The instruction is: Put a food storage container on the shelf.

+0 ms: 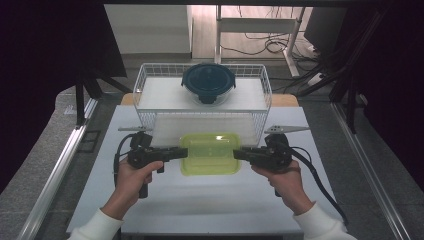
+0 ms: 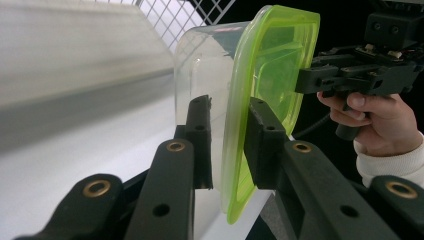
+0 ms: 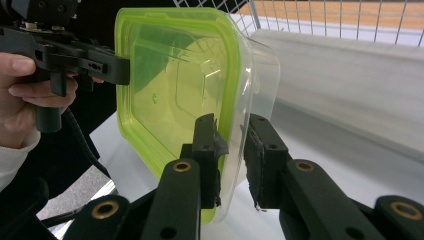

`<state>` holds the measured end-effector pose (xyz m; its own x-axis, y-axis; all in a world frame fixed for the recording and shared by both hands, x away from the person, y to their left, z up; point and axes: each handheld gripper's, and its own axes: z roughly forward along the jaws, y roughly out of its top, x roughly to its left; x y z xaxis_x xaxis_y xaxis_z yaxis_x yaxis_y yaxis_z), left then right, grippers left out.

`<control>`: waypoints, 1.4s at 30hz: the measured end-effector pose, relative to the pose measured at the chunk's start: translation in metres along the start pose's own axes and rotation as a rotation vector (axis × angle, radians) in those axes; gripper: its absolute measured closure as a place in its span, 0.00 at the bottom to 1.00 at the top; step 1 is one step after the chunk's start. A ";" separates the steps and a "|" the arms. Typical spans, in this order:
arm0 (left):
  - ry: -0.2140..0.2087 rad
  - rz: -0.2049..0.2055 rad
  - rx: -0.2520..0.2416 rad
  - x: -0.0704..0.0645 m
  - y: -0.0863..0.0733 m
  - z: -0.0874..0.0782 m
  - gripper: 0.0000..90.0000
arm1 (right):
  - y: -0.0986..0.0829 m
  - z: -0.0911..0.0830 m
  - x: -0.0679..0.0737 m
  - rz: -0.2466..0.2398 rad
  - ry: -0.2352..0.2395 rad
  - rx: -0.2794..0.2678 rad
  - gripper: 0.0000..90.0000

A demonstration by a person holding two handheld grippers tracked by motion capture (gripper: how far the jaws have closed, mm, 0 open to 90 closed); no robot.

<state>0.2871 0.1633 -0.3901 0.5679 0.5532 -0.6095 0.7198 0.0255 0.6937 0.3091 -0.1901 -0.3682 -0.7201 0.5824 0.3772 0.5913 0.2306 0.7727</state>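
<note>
Wire basket point(image 1: 144, 80) sits at the far end of the counter point(image 1: 200, 200), beyond both sets of jaws. Inside it, on a white shelf, is a round container w/ a dark blue lid point(image 1: 208, 82); can't tell what's in that one. The clear box w/ lime-green lid point(image 1: 209, 153) is between your two grippers, just in front of the basket, lid up, and looks empty: through the green lid you see only the moulded panel, through the clear wall only the counter.

Box: rounded-rectangle shape, see-through tub point(image 2: 200, 65), translucent green lid point(image 3: 165, 85) w/ a raised rim overhanging the tub all round.

Left gripper point(image 1: 175, 153): jaws clamped on the lid's rim at the box's left end, one jaw on the tub side, the other on the lid's top face, edge pinched between them. Right gripper point(image 1: 242, 154): jaws straddle the rim at the opposite end, one on top of the lid, one against the tub wall; they look closed on it, though a sliver of gap shows by the tub-side jaw.

Your hands point(image 1: 132, 177) wrap the grips from below, forearms coming in low, both grippers roughly level and pointing inward at each other across the box.
</note>
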 end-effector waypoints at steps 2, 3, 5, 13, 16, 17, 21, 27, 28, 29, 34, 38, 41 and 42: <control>0.003 0.012 -0.003 -0.002 0.006 -0.002 0.84 | 0.006 -0.002 0.001 -0.010 -0.002 -0.007 0.84; 0.002 0.014 -0.007 -0.004 0.010 -0.004 0.84 | 0.009 -0.003 0.002 -0.014 -0.003 -0.011 0.84; 0.004 0.016 -0.013 -0.007 0.015 -0.006 0.84 | 0.016 -0.005 0.003 -0.020 -0.002 -0.021 0.84; 0.010 0.049 -0.038 -0.016 0.035 -0.013 0.84 | 0.037 -0.013 0.009 -0.046 -0.009 -0.046 0.83; 0.007 0.051 -0.045 -0.018 0.040 -0.015 0.84 | 0.044 -0.016 0.010 -0.049 -0.006 -0.052 0.84; 0.007 0.053 -0.047 -0.018 0.042 -0.015 0.84 | 0.045 -0.017 0.010 -0.048 -0.003 -0.054 0.84; 0.003 0.052 -0.056 -0.019 0.049 -0.016 0.84 | 0.054 -0.020 0.010 -0.046 0.004 -0.060 0.84; 0.013 0.072 -0.063 -0.024 0.063 -0.018 0.85 | 0.067 -0.023 0.010 -0.051 -0.004 -0.068 0.84; 0.014 0.076 -0.063 -0.025 0.066 -0.019 0.85 | 0.069 -0.024 0.010 -0.054 -0.005 -0.071 0.84; 0.015 0.080 -0.065 -0.026 0.070 -0.020 0.85 | 0.072 -0.025 0.010 -0.056 -0.004 -0.071 0.84; 0.017 0.085 -0.075 -0.029 0.089 -0.023 0.85 | 0.089 -0.028 0.010 -0.054 -0.002 -0.088 0.84; 0.019 0.097 -0.086 -0.031 0.105 -0.028 0.85 | 0.107 -0.030 0.011 -0.061 0.001 -0.104 0.84; 0.017 0.097 -0.094 -0.032 0.117 -0.031 0.85 | 0.121 -0.032 0.010 -0.062 0.012 -0.114 0.84; 0.018 0.101 -0.093 -0.033 0.123 -0.032 0.85 | 0.124 -0.032 0.009 -0.060 0.015 -0.116 0.84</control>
<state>0.3442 0.1748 -0.2730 0.6276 0.5716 -0.5285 0.6187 0.0458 0.7843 0.3646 -0.1812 -0.2527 -0.7588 0.5585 0.3352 0.5016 0.1728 0.8477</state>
